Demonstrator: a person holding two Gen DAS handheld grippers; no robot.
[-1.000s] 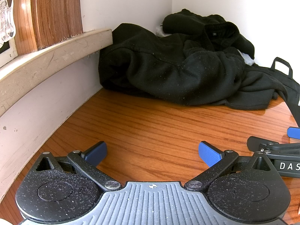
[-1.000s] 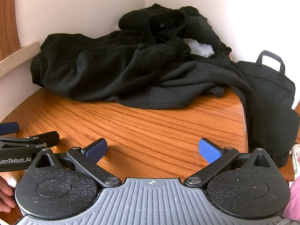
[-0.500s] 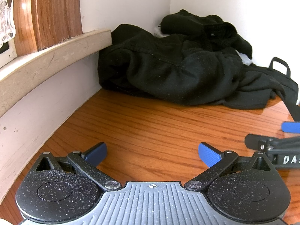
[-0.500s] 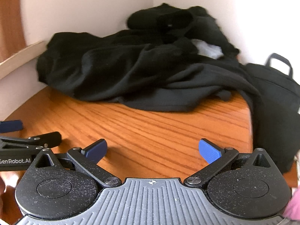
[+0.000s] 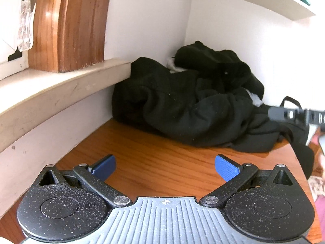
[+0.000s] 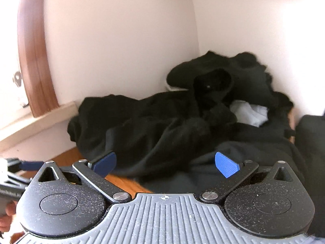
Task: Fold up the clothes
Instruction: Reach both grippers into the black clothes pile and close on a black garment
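Both grippers have pushed toward the corner: the right gripper [image 6: 165, 163] now hangs spread wide over the black clothes [image 6: 154, 126] (heaped on the wooden table [image 5: 162, 160]), the left gripper [image 5: 164, 165] equally agape, holding nothing.

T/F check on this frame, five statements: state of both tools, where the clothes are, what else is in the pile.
1. The left tool is open and empty. True.
2. The right tool is shut on cloth. False: its jaws are apart, holding nothing, over the near edge of the crumpled black clothing pile.
3. The pile lies folded flat mid-table. False: it is bunched in the wall corner of the wooden tabletop.
4. A white cloth shows within the pile. True.
5. A red bag sits right of the pile. False: the bag is black.
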